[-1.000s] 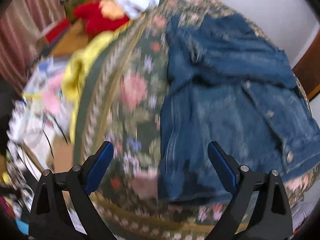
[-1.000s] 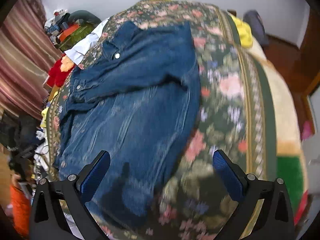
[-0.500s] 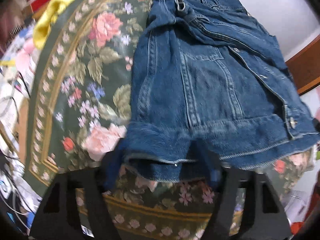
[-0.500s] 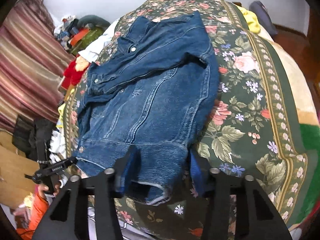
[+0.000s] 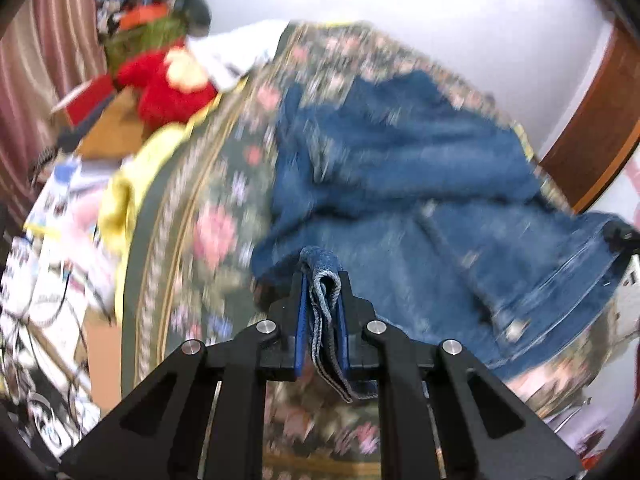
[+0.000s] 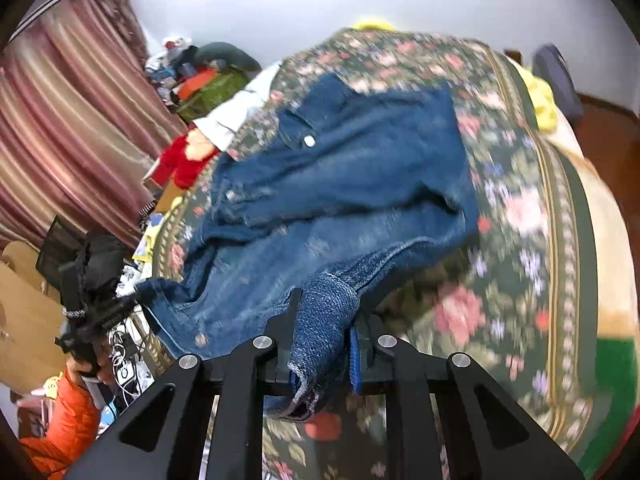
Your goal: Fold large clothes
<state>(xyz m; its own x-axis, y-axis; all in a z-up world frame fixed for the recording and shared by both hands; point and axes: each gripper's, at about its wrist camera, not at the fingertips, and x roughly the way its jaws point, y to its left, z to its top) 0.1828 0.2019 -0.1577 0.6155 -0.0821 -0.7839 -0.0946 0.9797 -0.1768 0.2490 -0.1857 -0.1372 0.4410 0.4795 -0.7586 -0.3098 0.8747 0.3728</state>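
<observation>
A bed is covered by a floral bedspread (image 6: 520, 216), and the denim jacket (image 6: 360, 184) is spread on it, filling the middle of both wrist views. Clutter, including a red plush toy (image 5: 168, 88), is seen beyond the bed at 10 o'clock, with a striped curtain (image 6: 72, 128) behind it.

The jacket's long axis is judged to run from the hem at 6 o'clock, nearest the cameras, to the collar at 12 o'clock. A sleeve is folded across the upper body. In the right wrist view the snap buttons sit toward 10 o'clock.

The jaws of both grippers have just been closing, with hem cloth between them. The left gripper (image 5: 323, 300) is clamped on a bunched fold of the hem at one near corner. The right gripper (image 6: 326, 320) is clamped on a thick wad of the hem band at the other near corner. In the right wrist view the near hem is seen raised off the bedspread between the two holds.

The denim is judged heavy, soft and limp, yet stiffer at seams and band. It is not fragile and is unlikely to slip. The doubled hem band at each corner is judged the soundest place to be held. Sagging between the holds is to be expected.
</observation>
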